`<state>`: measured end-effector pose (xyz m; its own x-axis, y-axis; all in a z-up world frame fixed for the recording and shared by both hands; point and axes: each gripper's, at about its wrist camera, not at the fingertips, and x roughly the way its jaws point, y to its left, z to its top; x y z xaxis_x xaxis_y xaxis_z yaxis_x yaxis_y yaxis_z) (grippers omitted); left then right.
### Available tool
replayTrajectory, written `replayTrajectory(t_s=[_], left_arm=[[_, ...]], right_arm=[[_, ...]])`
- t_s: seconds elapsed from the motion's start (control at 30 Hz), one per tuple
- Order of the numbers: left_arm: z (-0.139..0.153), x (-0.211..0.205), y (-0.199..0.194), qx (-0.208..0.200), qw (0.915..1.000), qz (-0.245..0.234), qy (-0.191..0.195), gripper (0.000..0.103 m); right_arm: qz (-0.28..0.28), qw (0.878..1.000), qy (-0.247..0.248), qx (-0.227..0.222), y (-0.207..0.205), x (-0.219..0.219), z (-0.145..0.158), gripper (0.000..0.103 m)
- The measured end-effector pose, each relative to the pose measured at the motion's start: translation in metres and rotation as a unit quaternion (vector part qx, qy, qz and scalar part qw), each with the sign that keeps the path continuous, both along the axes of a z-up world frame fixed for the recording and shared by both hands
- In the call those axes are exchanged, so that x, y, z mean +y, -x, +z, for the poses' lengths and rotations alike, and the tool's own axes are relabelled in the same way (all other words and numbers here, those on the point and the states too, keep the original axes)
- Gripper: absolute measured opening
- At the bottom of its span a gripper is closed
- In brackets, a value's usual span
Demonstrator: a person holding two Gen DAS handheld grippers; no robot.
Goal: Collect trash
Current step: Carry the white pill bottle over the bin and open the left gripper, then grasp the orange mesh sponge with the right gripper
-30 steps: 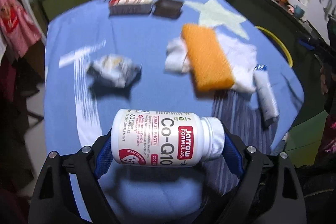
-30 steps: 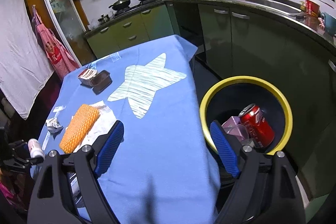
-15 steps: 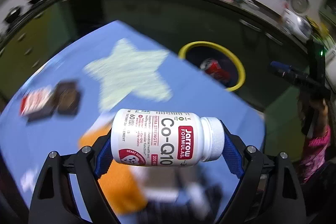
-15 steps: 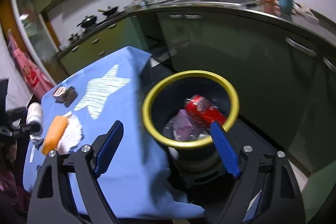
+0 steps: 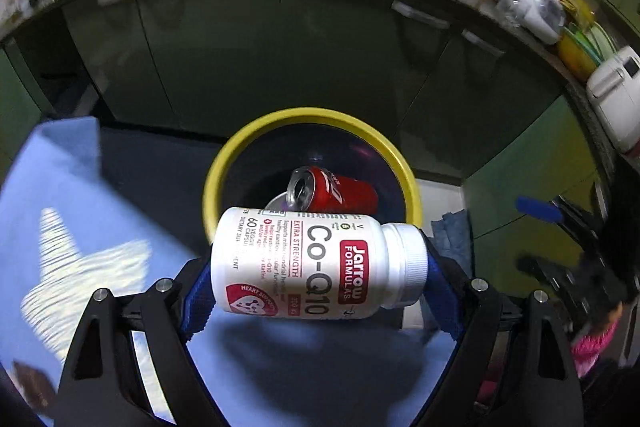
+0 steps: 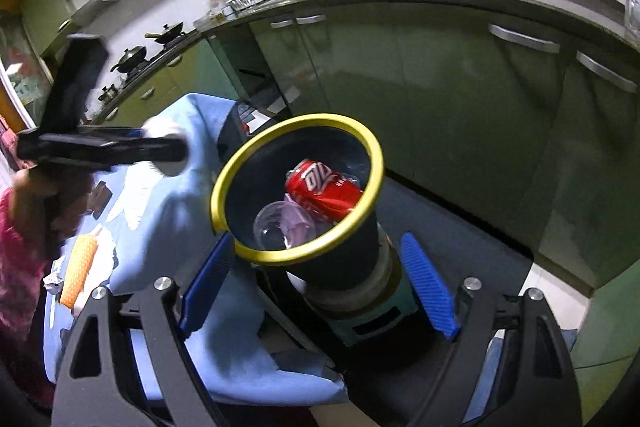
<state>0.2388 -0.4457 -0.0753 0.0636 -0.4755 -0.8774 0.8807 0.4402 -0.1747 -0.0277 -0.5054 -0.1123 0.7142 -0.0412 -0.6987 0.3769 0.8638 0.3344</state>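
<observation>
Left claw [image 5: 320,267] grips a pill bottle [image 5: 316,263] endwise, with the bin [image 5: 312,119] just ahead. Right claw [image 6: 316,283] hangs released. Letting go early could bounce the bottle off the rim.

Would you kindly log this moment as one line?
left tongs: shut on supplement bottle | right tongs: open, empty | bin: holds red can

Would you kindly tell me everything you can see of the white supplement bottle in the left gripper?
The supplement bottle is white plastic with a ribbed white screw cap, closed. Its label reads Jarrow Formulas Co-Q10 in red. It lies sideways, cap to the right in the left wrist view, clamped end to end between the blue pads of the left gripper. It hangs in the air in front of the near rim of the yellow-rimmed bin, touching only the pads.
</observation>
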Motion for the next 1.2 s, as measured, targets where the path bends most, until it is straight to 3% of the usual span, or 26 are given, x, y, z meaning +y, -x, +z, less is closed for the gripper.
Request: replayTrajectory(t_s=[0.13, 0.23, 0.37, 0.57, 0.7, 1.0, 1.1, 1.2], left_arm=[[-0.033, -0.029, -0.017, 0.023, 0.9994, 0.004, -0.024, 0.086], [-0.040, -0.030, -0.016, 0.022, 0.9993, 0.005, -0.030, 0.086], [-0.028, -0.018, -0.010, 0.043, 0.9990, -0.010, 0.006, 0.098], [-0.020, -0.028, -0.015, 0.047, 0.9988, 0.002, 0.007, 0.098], [0.010, -0.011, -0.008, 0.032, 0.9989, 0.000, 0.034, 0.098], [0.091, 0.082, 0.016, -0.024, 0.9923, 0.058, 0.107, 0.098], [0.119, 0.138, 0.030, -0.040, 0.9829, 0.096, 0.152, 0.098], [0.136, 0.203, 0.044, -0.058, 0.9679, 0.157, 0.188, 0.098]], right_arm=[[-0.005, 1.000, -0.005, 0.006, 0.003, -0.003, -0.004, 0.081], [-0.004, 1.000, -0.006, 0.008, 0.003, -0.001, -0.004, 0.081], [0.006, 1.000, -0.002, 0.010, -0.003, 0.005, -0.003, 0.081], [0.020, 1.000, 0.008, -0.007, -0.008, 0.022, 0.013, 0.081], [0.019, 1.000, 0.014, -0.010, 0.000, 0.025, 0.021, 0.081], [0.024, 1.000, 0.008, -0.009, -0.005, 0.031, 0.023, 0.081], [0.044, 0.999, 0.008, -0.012, -0.013, 0.040, 0.025, 0.081], [0.087, 0.996, 0.008, -0.017, -0.030, 0.062, 0.031, 0.081]])
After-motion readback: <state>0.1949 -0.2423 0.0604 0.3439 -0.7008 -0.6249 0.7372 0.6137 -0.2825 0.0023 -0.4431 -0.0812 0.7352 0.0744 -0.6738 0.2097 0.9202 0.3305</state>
